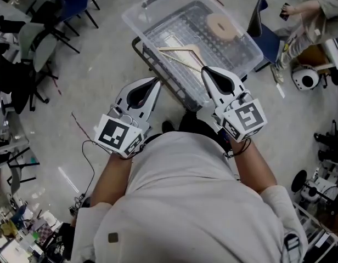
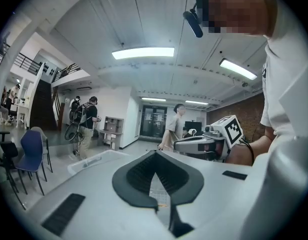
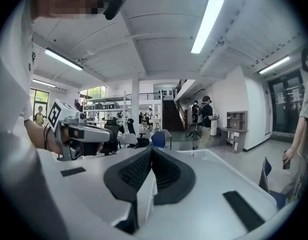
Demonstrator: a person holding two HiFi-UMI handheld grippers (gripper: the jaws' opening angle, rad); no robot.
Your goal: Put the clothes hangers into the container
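A clear plastic container (image 1: 158,10) stands on a low black frame in front of me. Inside it lie a wooden clothes hanger (image 1: 182,56) and a round tan piece (image 1: 223,26). My left gripper (image 1: 156,81) is shut and empty, its tip just short of the container's near-left edge. My right gripper (image 1: 204,69) is also shut and empty, its tip over the container's near rim beside the hanger. In the left gripper view the jaws (image 2: 155,153) meet at the tip, the right gripper (image 2: 209,141) beyond. The right gripper view shows closed jaws (image 3: 150,149) and the left gripper (image 3: 76,134).
Dark chairs (image 1: 40,37) stand at the upper left and a blue chair (image 1: 268,40) sits right of the container. A person's arm (image 1: 314,7) reaches in at the upper right. A cable (image 1: 81,130) lies on the floor. People (image 2: 176,126) stand farther off.
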